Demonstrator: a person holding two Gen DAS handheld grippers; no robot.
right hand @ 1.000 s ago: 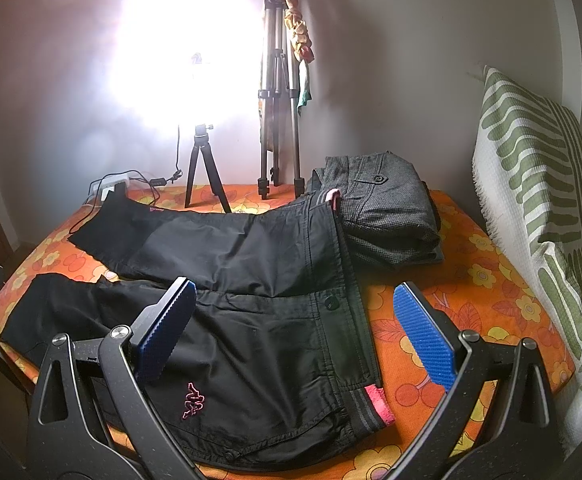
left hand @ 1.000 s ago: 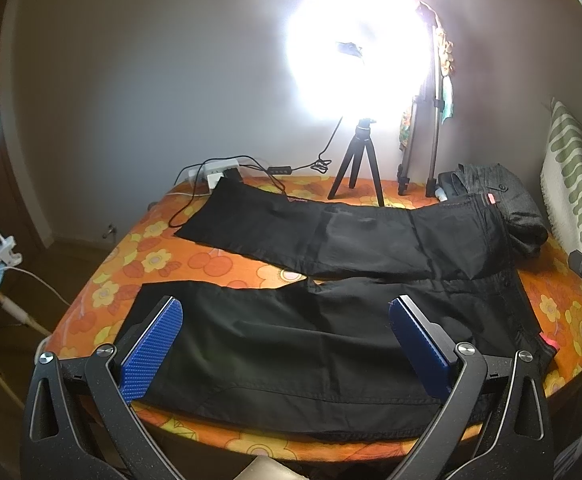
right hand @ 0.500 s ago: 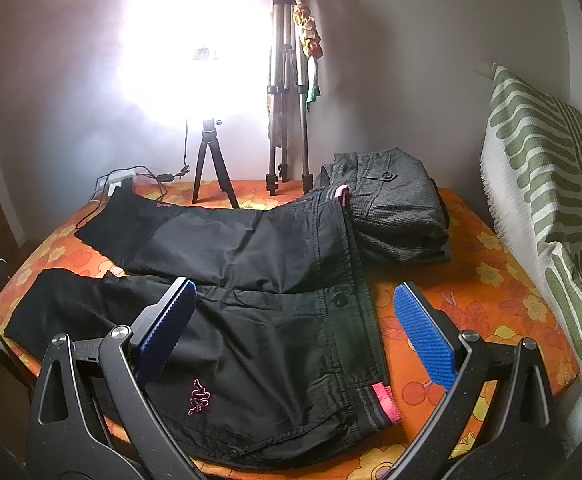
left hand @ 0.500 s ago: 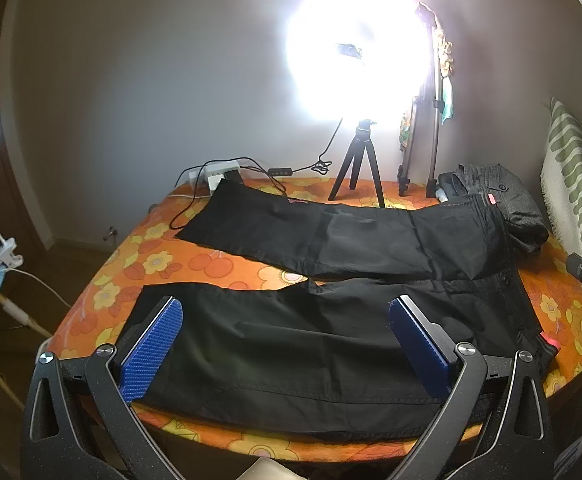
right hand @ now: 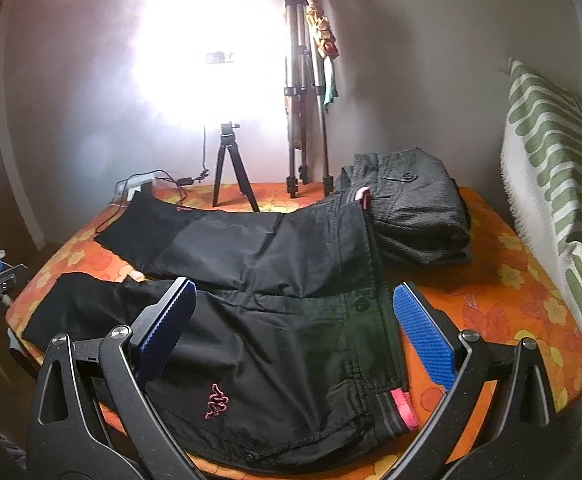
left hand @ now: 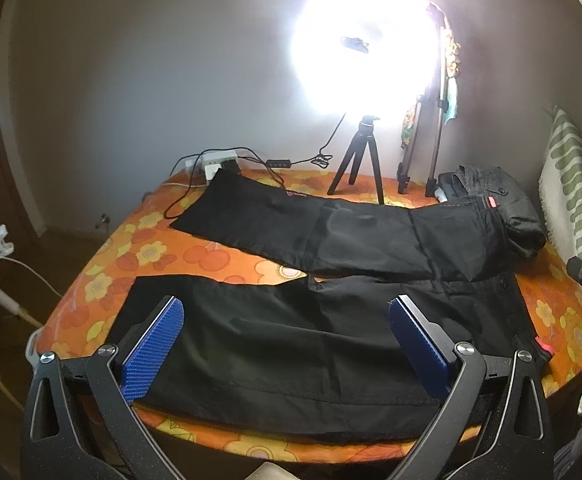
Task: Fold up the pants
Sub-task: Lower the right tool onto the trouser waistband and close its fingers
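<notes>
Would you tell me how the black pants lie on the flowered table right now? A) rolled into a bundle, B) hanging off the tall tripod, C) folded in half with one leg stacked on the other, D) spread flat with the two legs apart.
D: the black pants lie flat on the flowered table, with orange cloth showing between the two legs, and both the left gripper and right gripper are open above them.

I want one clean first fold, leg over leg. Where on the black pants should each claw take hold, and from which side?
The black pants lie flat with the legs spread apart. Probably best to come in low from the near edge. The right claw, open, pinches the near waistband corner by the pink tab. The left claw, open, pinches the near leg's hem. Both edges are free to lift over the far leg.
</notes>
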